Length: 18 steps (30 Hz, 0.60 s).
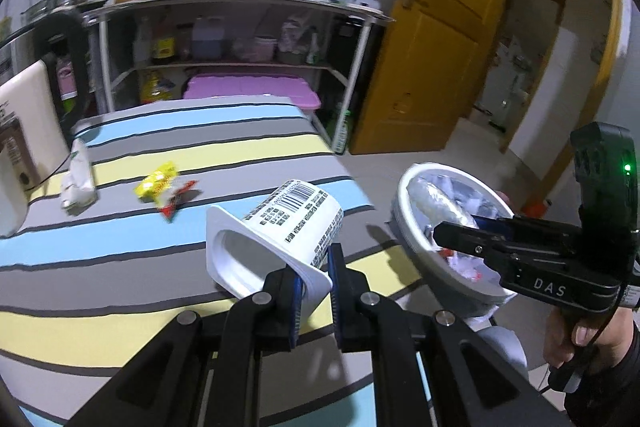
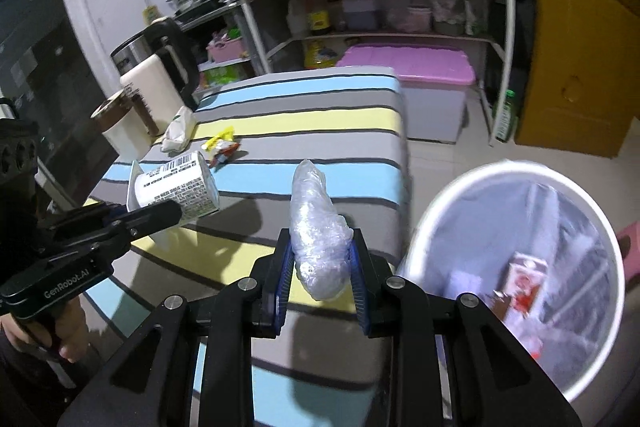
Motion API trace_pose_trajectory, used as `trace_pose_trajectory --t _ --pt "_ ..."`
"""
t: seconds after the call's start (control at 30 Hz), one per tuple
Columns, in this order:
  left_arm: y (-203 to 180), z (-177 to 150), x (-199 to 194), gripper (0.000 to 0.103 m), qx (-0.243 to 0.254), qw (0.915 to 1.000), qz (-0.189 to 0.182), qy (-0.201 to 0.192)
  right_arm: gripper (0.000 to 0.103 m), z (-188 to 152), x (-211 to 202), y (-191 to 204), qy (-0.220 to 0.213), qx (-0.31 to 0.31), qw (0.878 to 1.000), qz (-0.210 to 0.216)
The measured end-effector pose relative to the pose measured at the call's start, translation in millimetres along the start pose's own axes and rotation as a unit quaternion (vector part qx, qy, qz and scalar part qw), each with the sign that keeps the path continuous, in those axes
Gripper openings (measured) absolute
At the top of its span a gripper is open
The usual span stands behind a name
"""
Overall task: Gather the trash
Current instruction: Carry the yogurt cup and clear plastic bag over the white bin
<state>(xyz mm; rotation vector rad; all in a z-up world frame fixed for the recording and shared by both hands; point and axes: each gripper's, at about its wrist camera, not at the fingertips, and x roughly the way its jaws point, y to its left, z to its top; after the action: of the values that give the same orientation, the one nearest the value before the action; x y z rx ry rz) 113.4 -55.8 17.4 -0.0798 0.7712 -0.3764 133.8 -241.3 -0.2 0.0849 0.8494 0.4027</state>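
My left gripper [image 1: 316, 291] is shut on the rim of a white yogurt cup [image 1: 280, 231] with a barcode label, held tilted above the striped table [image 1: 120, 227]. In the right wrist view that cup [image 2: 176, 187] sits at the left, pinched by the left gripper [image 2: 160, 213]. My right gripper [image 2: 320, 267] is shut on a crumpled clear plastic wad [image 2: 316, 235]. The white trash bin [image 2: 440, 211] stands at the right beside the table, with a red-and-white carton inside. From the left wrist the right gripper [image 1: 444, 231] hovers over the bin [image 1: 404, 219].
A white crumpled wrapper [image 1: 78, 179] and a yellow-red snack wrapper [image 1: 160, 187] lie on the table. A cream kettle [image 2: 160, 87] stands at its far left. Behind are a metal shelf [image 1: 224, 3] with bottles, a pink-lidded box [image 2: 424, 71] and a yellow door [image 1: 432, 47].
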Motion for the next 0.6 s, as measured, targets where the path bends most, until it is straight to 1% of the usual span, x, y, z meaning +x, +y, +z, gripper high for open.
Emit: trace_pose_trajectory --t 0.3,0.6 --pt "-46.3 8.2 27.0 0.012 0.039 0.9982 -0.042 0.013 0.028 -13.5 -29.2 -53.0 -0.017 0.05 0.997 -0.049" --pt "-91.2 16.9 64.9 0.012 0.077 0.9927 -0.088 0.032 0.028 -29.5 -41.8 -100.4 -0.015 0.093 0.991 -0.097"
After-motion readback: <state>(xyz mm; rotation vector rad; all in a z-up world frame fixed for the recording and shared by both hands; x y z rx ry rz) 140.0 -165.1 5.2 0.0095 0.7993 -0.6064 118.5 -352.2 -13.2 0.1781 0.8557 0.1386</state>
